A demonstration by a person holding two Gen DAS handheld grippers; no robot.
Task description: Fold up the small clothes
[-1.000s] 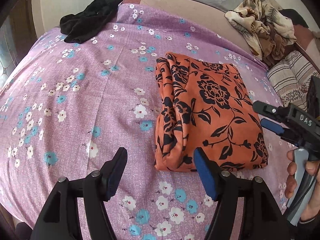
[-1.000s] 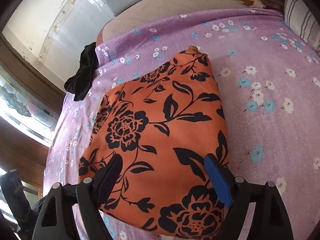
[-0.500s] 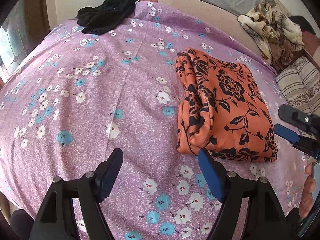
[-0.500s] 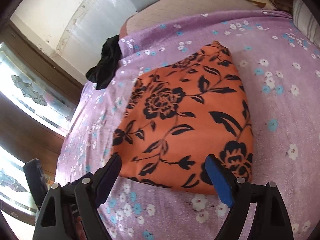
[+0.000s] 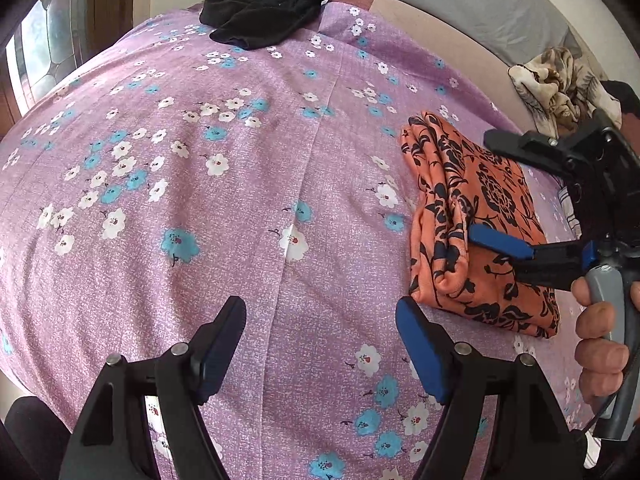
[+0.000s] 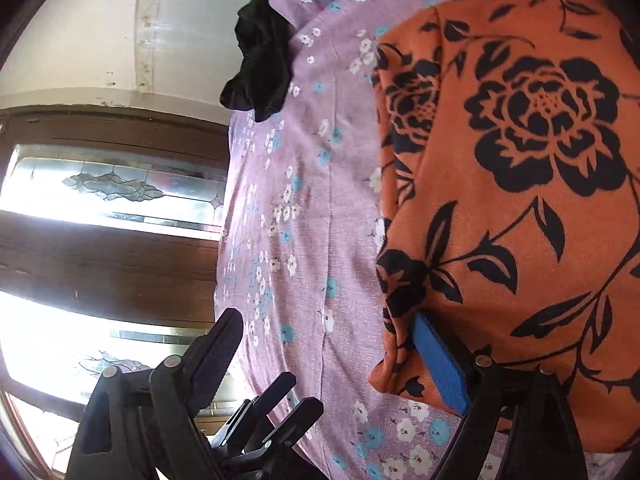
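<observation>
- The folded orange garment (image 5: 476,224) is lying flat on the purple floral sheet (image 5: 240,200); that garment is your landmark for everything here.
- In your left wrist view its long axis is running from the near edge away toward the grey cushion (image 5: 480,4), with the stacked, rolled fold edges facing the open stretch of sheet.
- It is looking like a soft, thin knit, orange with black roses and leaves, folded into a rough rectangle with rounded, puffy corners.
- Your left gripper (image 5: 320,344) is hovering over bare sheet just beside the garment's near corner, jaws standing wide apart, nothing between them.
- Your right gripper (image 6: 328,360) is coming in over the garment's fold edge, jaws spread wide; the blue pad (image 6: 440,364) is sitting against the cloth at that edge, the black finger is out over the sheet, and nothing is being pinched.
- Your right hand (image 5: 600,344) is wrapping the grey handle just beside the garment's near side.
- A crumpled black garment (image 5: 268,12) is lying well beyond the orange one, at the sheet's far edge.
- A rumpled beige patterned cloth (image 5: 560,80) is sitting beyond the orange garment's far end, near the cushion.
</observation>
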